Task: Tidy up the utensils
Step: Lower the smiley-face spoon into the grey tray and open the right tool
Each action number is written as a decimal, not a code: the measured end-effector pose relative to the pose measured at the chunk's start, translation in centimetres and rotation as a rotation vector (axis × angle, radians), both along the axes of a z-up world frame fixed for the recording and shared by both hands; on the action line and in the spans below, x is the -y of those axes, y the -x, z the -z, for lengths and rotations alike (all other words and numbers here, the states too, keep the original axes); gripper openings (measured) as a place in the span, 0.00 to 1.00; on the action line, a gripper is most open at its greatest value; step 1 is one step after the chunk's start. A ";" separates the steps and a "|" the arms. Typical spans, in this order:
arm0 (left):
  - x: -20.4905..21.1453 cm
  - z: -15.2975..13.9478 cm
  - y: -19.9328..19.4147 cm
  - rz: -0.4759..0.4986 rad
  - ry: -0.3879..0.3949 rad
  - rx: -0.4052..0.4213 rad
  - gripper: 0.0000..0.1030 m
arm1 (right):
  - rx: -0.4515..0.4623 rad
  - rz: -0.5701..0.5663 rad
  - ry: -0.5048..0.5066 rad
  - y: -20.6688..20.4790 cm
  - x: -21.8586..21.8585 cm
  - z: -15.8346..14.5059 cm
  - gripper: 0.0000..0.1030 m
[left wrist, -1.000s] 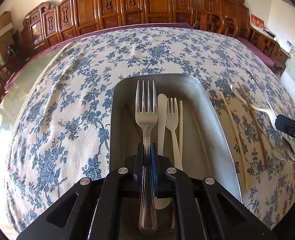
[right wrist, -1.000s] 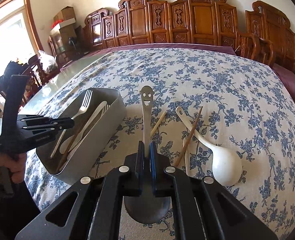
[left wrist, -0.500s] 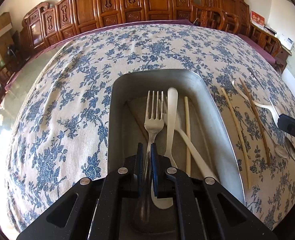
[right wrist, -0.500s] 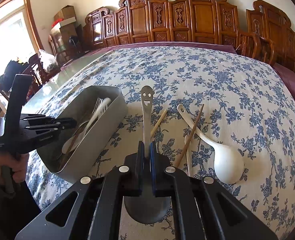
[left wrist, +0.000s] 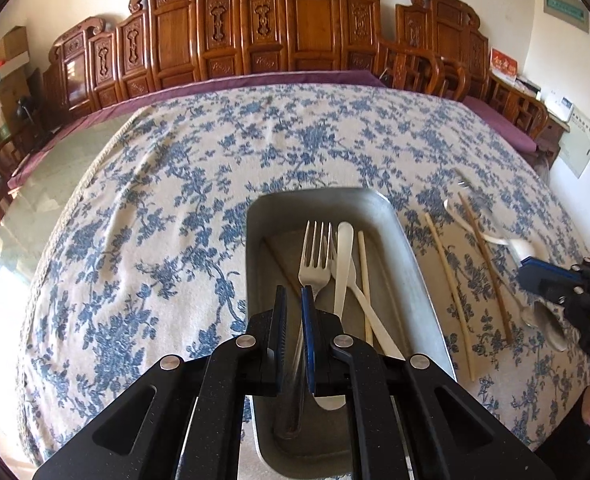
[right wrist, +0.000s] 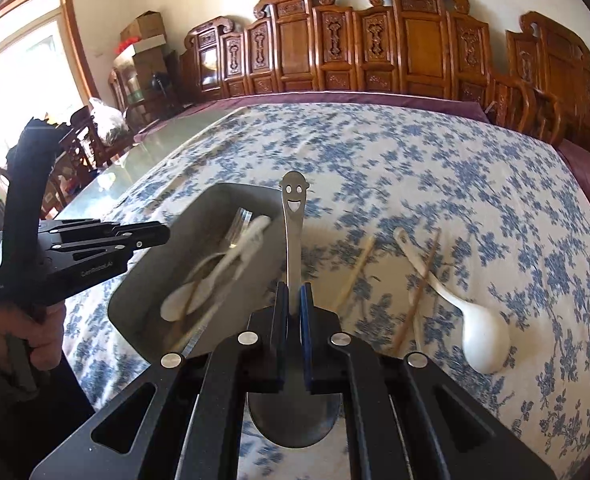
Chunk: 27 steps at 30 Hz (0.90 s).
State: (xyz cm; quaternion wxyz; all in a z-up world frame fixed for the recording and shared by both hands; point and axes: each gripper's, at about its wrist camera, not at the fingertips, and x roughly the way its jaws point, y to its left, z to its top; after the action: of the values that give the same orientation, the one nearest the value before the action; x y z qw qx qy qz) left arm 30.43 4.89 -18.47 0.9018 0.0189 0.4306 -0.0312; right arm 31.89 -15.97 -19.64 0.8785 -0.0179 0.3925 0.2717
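My left gripper [left wrist: 293, 308] hangs shut over the grey metal tray [left wrist: 415, 264] with nothing between its pads. Below it the metal fork [left wrist: 315, 256] lies in the tray beside a white plastic knife [left wrist: 343, 256], a white plastic fork and two chopsticks. In the right wrist view the left gripper [right wrist: 163, 232] sits apart from the fork, above the tray's [right wrist: 143, 304] left rim. My right gripper [right wrist: 293, 304] is shut on a metal spoon [right wrist: 293, 220] with a smiley face on its handle, held above the cloth by the tray's right rim.
On the blue-flowered tablecloth right of the tray lie a white ceramic spoon [right wrist: 483, 344], a pale chopstick [right wrist: 355, 272] and a brown chopstick [right wrist: 419, 292]. Carved wooden chairs line the table's far side. A person's hand [right wrist: 43, 336] grips the left handle.
The fork has left the left gripper and now lies in the tray, and the left gripper has risen. My right gripper carried the smiley spoon left, up to the tray.
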 end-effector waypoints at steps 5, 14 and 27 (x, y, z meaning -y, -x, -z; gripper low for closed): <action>-1.1 -0.9 0.4 -0.002 0.009 0.025 0.06 | -0.003 -0.033 -0.013 0.0 -3.3 -0.7 0.07; -3.2 -1.8 0.7 -0.027 0.025 0.043 0.06 | -0.035 -0.052 -0.023 -1.1 -8.2 0.0 0.07; -5.5 -2.1 0.5 -0.078 0.039 0.049 0.06 | -0.097 -0.075 0.019 -1.9 -12.3 3.1 0.07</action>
State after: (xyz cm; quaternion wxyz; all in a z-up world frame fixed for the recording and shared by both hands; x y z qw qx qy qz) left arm 29.93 10.38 -16.33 0.9127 -0.0148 0.4083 -0.0040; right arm 33.82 -3.67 -22.72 0.8476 -0.0276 0.4360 0.3011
